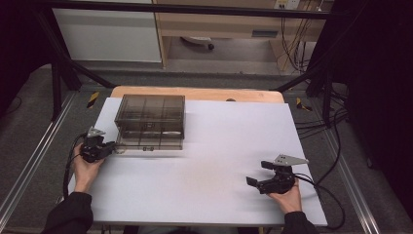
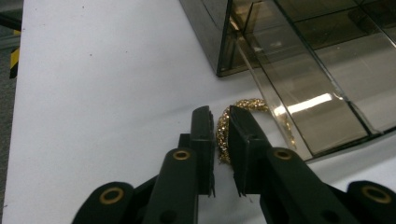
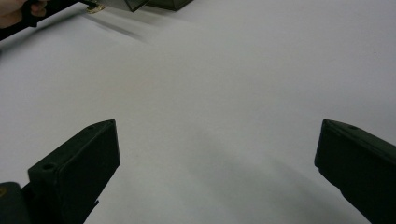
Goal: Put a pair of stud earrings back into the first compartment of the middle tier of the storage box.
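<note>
We judge the pick under way: our left gripper (image 2: 222,135), jaws narrowed onto the gold chain bracelet (image 2: 243,116) at frame centre beside the smoked organizer box (image 2: 299,56), must next lift it, while our right gripper (image 3: 217,158) waits wide apart.

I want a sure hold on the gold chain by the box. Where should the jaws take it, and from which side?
Grip the chain on its outer arc, the side away from the box, coming from the open mat. Its far part lies against the box's clear edge, so there is little room there. The left gripper is already there, jaws astride that strand.
</note>
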The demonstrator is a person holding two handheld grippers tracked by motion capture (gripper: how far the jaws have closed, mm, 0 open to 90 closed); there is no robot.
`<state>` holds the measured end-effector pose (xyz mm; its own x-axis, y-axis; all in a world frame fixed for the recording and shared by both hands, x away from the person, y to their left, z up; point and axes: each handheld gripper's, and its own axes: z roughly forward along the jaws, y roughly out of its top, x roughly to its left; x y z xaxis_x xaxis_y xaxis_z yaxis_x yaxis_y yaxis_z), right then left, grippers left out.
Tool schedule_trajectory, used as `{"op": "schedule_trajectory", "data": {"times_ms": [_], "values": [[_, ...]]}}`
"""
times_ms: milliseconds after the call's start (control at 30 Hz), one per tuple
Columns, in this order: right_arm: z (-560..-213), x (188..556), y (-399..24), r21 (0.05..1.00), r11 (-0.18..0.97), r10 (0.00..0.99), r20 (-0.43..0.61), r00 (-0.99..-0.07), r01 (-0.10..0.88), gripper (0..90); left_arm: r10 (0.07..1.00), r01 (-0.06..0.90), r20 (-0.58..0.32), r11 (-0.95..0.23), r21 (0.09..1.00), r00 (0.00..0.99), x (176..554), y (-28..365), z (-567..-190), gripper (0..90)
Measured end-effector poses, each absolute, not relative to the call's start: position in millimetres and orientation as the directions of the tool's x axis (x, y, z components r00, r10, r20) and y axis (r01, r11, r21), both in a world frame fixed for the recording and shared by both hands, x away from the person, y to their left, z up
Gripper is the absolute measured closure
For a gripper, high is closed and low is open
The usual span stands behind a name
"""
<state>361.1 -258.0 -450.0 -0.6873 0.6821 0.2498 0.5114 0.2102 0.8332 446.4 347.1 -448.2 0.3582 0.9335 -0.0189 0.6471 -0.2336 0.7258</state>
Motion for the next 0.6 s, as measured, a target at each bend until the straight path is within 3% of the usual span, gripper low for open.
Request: {"op": "schedule_trajectory", "data": {"times_ms": [600], "values": [[-449.9,361.1,-258.1,0.833,0.211,0.682,0.25,-0.687,0.512,0.6,0.944,0.652,-0.018,-0.214,0.727,0.331,442.8,350.5,-444.8,84.5]]}}
